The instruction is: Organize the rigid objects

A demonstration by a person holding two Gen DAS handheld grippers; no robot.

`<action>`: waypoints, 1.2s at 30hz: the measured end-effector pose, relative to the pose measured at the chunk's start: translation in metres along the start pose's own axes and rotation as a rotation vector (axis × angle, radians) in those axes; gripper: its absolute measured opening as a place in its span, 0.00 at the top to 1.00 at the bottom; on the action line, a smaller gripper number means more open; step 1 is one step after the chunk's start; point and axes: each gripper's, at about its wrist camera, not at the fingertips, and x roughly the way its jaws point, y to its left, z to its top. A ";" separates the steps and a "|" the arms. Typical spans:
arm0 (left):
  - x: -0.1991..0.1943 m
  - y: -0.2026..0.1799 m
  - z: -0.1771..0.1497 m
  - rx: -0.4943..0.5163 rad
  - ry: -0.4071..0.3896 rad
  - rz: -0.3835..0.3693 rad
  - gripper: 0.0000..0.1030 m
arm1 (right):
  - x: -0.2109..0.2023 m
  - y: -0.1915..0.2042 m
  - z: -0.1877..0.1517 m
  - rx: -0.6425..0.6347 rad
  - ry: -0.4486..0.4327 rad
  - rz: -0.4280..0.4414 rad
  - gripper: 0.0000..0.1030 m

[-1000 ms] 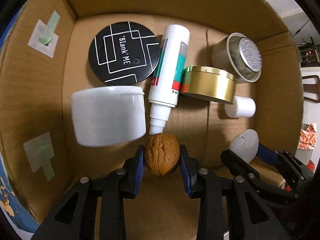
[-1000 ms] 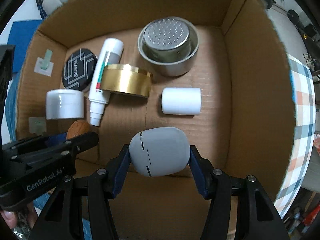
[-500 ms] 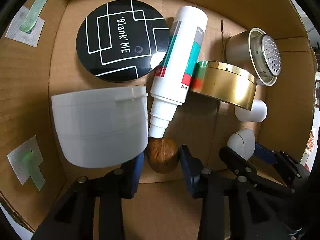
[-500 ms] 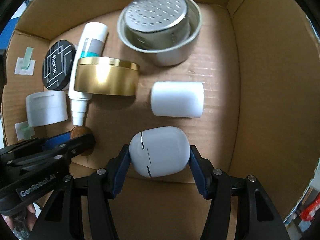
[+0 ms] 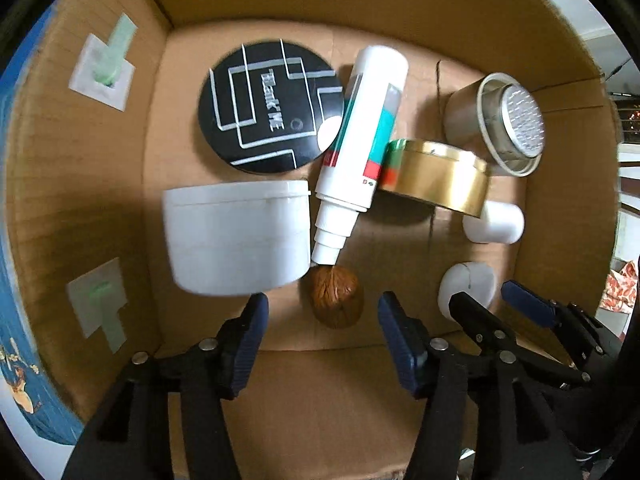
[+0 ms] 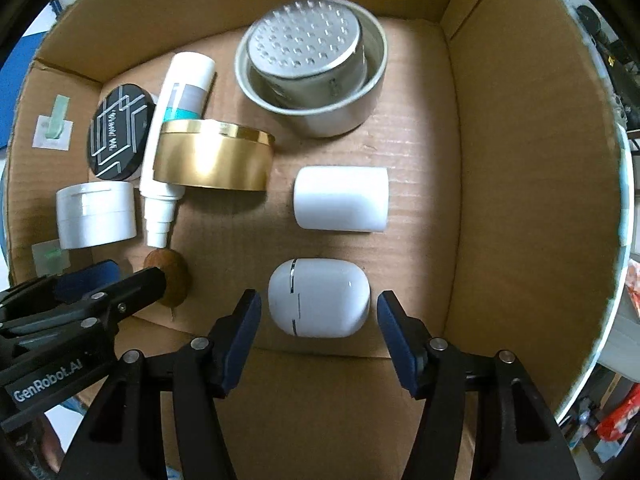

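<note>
Both grippers point down into a cardboard box. A brown walnut lies on the box floor by the nozzle of a white bottle. My left gripper straddles it, jaws opening, and neither pad touches the nut. In the right wrist view a white rounded case rests on the floor between the fingers of my right gripper. Its jaws are also opening, with a thin gap on each side of the case. The left gripper shows there at the left, partly covering the walnut.
Lying in the box are a black round lid, a white jar, a gold tin, a metal cup holding a perforated insert and a white cylinder. Box walls stand close on every side. Taped patches mark the left wall.
The left jaws went from shut on the walnut to spread apart, and the nut now lies on the box floor. The right jaws parted from the white case.
</note>
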 end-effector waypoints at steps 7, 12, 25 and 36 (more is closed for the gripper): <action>-0.039 -0.001 -0.013 -0.007 -0.115 -0.011 0.28 | -0.034 0.002 -0.009 -0.024 -0.059 -0.009 0.29; -0.065 -0.007 -0.029 0.019 -0.222 0.064 0.17 | -0.060 0.006 -0.017 -0.022 -0.114 -0.035 0.04; -0.097 -0.005 -0.071 0.004 -0.366 0.100 0.06 | -0.095 0.019 -0.055 0.028 -0.194 -0.043 0.00; -0.170 -0.021 -0.161 0.006 -0.586 0.146 0.06 | -0.171 0.014 -0.128 0.022 -0.358 -0.035 0.00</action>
